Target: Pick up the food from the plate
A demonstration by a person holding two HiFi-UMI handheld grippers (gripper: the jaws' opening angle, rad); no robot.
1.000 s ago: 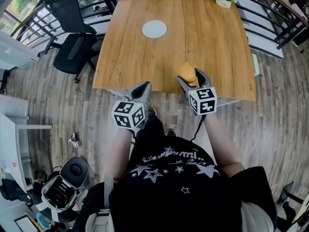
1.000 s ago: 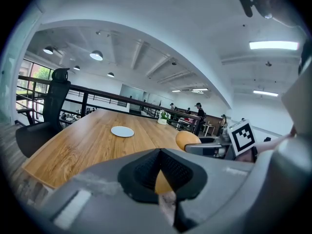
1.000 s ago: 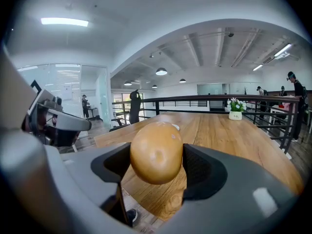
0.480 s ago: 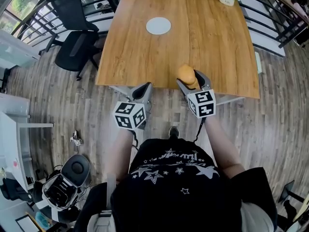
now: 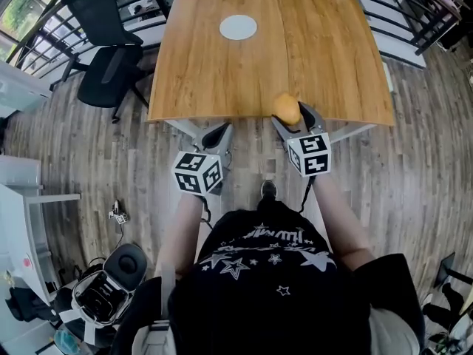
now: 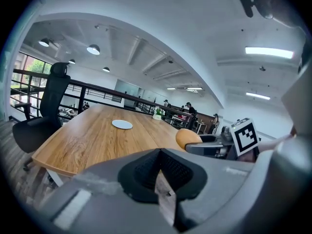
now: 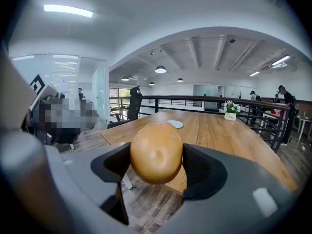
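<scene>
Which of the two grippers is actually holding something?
The right gripper: a round orange-brown food is clamped between its jaws. The left gripper has its jaws together with nothing between them.

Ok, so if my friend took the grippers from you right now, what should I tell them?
Left gripper: shut, empty, just short of the table's near edge.
Right gripper: shut on the round brown food, held up at that same edge.
Plate: bare, far back on the table.
Done: the food is off the plate and in the grip.
Left: nothing of the pick-up; probably just hold the squeeze so it doesn't drop.
</scene>
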